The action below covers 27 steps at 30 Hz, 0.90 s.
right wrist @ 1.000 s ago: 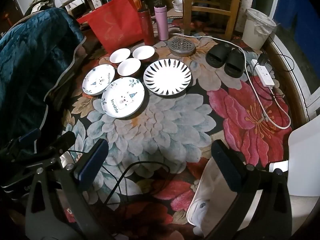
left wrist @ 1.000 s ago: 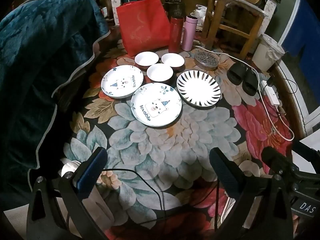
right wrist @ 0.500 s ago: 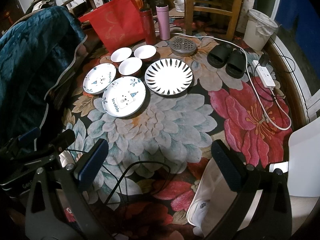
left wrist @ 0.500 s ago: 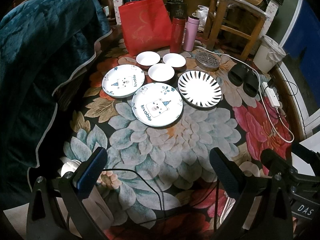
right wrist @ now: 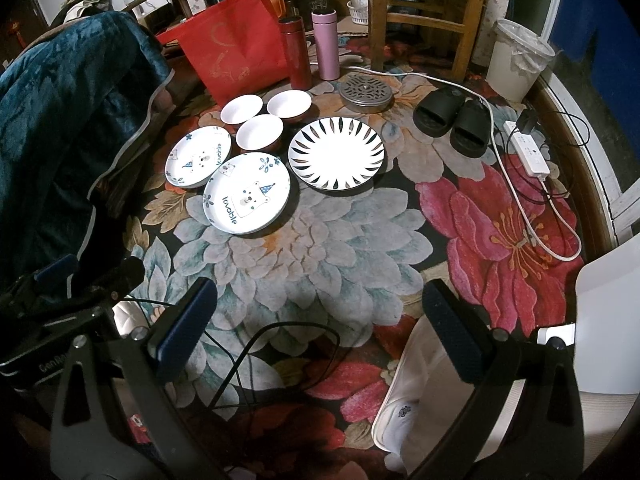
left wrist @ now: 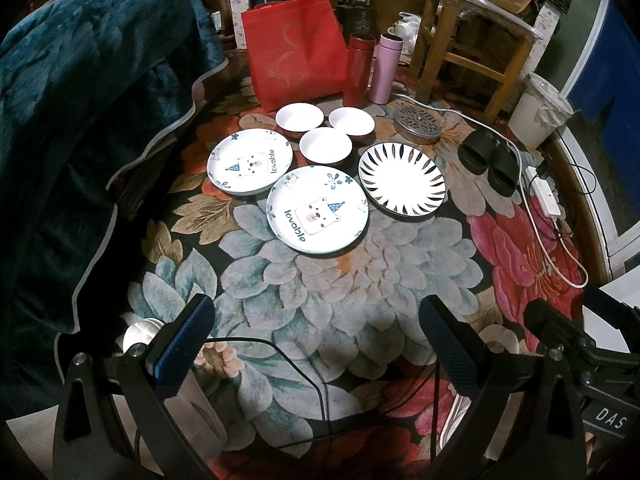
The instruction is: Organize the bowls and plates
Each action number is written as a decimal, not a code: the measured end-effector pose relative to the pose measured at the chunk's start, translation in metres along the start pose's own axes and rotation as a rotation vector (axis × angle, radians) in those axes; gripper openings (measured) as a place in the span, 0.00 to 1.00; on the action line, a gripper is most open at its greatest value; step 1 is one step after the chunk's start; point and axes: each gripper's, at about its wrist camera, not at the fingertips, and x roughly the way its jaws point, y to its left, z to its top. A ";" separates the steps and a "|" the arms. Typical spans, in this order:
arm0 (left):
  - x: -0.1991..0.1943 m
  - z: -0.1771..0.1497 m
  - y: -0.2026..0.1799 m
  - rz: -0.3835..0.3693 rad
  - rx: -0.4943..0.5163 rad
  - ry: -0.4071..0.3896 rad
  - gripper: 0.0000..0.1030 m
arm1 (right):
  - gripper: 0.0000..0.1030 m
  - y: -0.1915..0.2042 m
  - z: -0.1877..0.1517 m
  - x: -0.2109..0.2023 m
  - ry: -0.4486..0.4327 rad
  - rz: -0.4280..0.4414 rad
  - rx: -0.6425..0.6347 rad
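Left gripper (left wrist: 316, 340): jaws spread wide, holding nothing, touching nothing; it hovers over the floral rug (left wrist: 320, 288), well short of the dishes.
Right gripper (right wrist: 320, 328): jaws spread wide, nothing between the pads, above the same rug.
Landmark: near bear plate (left wrist: 317, 209), flat on the rug, face up; its "lovable" lettering runs diagonally toward the grippers.
Second bear plate (left wrist: 250, 161): just beyond-left of the landmark, rims nearly touching.
Striped plate (left wrist: 401, 178): just right of the landmark, face up.
Three white bowls (left wrist: 325, 145): a triangle just behind the landmark, upright, openings up.
Red bag (left wrist: 296, 50): standing well behind the landmark, past the bowls.
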 end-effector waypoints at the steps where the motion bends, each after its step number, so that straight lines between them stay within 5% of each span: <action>1: 0.000 0.000 0.000 0.000 0.000 0.000 0.99 | 1.00 0.000 0.000 0.000 0.000 0.000 0.000; 27: 0.009 -0.004 0.000 0.005 -0.002 0.012 0.99 | 1.00 -0.002 -0.002 0.004 0.010 0.002 0.022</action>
